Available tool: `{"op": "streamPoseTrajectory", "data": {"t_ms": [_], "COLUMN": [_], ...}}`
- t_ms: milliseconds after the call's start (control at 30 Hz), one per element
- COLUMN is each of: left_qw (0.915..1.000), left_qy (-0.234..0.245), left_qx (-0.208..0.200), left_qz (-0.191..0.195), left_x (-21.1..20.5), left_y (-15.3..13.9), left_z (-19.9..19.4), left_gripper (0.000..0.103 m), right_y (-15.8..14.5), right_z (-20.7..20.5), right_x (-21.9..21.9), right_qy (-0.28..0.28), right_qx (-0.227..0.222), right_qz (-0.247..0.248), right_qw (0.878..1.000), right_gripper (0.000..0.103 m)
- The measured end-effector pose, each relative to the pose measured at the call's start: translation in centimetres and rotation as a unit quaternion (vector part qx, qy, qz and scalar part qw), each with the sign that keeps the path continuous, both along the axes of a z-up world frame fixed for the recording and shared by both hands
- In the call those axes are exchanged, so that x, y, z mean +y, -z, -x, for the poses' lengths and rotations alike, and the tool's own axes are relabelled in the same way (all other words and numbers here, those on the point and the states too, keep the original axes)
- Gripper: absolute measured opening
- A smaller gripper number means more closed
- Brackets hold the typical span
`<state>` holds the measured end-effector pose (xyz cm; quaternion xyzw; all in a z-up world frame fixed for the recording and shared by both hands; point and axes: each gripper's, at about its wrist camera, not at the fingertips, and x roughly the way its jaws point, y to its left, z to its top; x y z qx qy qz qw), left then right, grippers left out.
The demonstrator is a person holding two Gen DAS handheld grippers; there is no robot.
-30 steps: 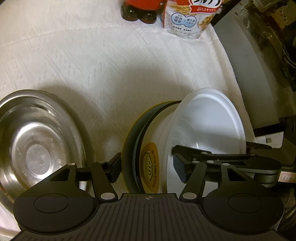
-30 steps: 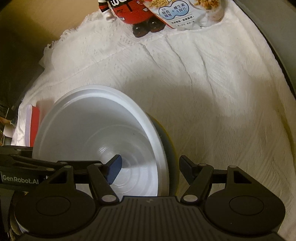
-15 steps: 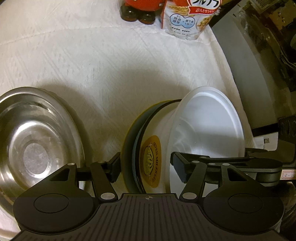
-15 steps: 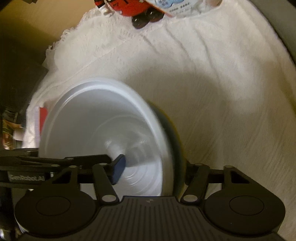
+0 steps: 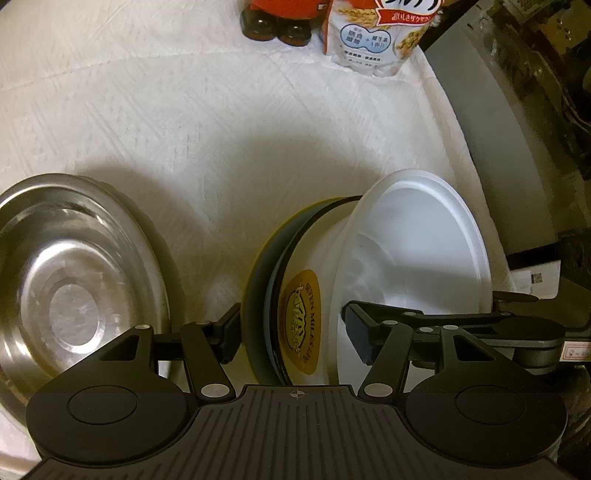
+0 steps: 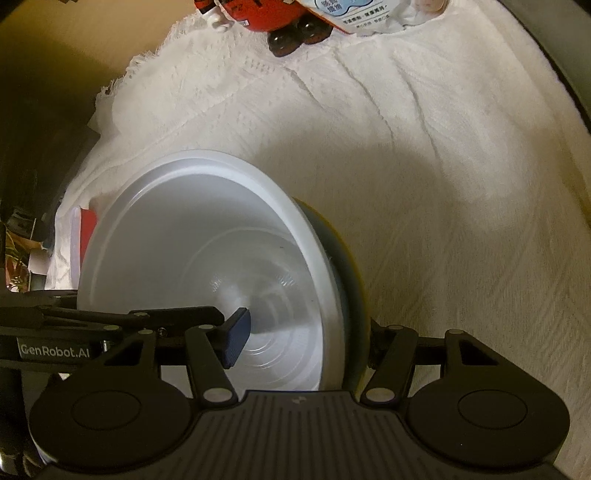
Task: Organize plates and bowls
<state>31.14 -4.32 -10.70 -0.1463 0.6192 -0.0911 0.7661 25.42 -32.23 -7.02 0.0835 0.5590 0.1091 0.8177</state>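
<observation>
Both grippers reach around the same stack from opposite sides. The left gripper has its fingers apart, one outside the dark plate and one inside the white bowl. The right gripper does the same from the other side: its fingers are apart too, with the blue pad inside the bowl and the other finger behind the plate. I cannot tell if either pair is squeezing yet.

To do this well, I think both should close slowly and evenly, so the thin white bowl does not bend or slip. Then lift the stack flat.

The white bowl sits in a bowl with a yellow label, which rests on the dark plate. The white bowl has nothing in it. Just to the left on the bench, on the white cloth, is a shiny metal bowl, also with nothing in it. Far back stand a snack bag and a red toy.
</observation>
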Motion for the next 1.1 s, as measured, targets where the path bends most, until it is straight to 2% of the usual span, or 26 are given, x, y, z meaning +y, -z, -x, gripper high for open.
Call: {"op": "streamPoseTrajectory", "data": {"t_ms": [167,300,367,500,767,933,1100], "left_qw": [0.9998,0.9999,1.0,0.9999,1.0,0.9999,0.9992], "left_qy": [0.009,0.005,0.004,-0.005,0.002,0.004,0.005], "left_qx": [-0.002,0.001,0.001,0.012,0.007,-0.009,-0.038], "left_qz": [-0.015,-0.01,-0.008,-0.005,-0.005,0.003,0.012], "left_x": [-0.4,-0.2,-0.1,0.2,0.3,0.9,3.3], "left_y": [0.0,0.1,0.1,0.1,-0.7,-2.4,-5.8], "left_z": [0.0,-0.1,0.0,-0.2,-0.1,0.1,0.7], "left_gripper": [0.063,0.062,0.062,0.062,0.062,0.062,0.062], "right_y": [0.3,0.5,0.7,0.5,0.1,-1.4,-4.4], "right_z": [0.4,0.3,0.3,0.1,0.1,0.2,0.5], "right_x": [-1.0,-1.1,-1.3,-0.9,-0.8,0.2,2.7], "right_qy": [0.017,0.027,0.032,0.036,0.039,0.037,0.023], "right_qx": [0.006,0.027,0.04,0.048,0.058,0.045,0.019], "right_qz": [-0.019,-0.035,-0.049,-0.047,-0.049,-0.039,-0.02], "right_qw": [1.0,0.999,0.997,0.997,0.996,0.998,0.999], "right_gripper": [0.064,0.064,0.06,0.059,0.058,0.058,0.059]}}
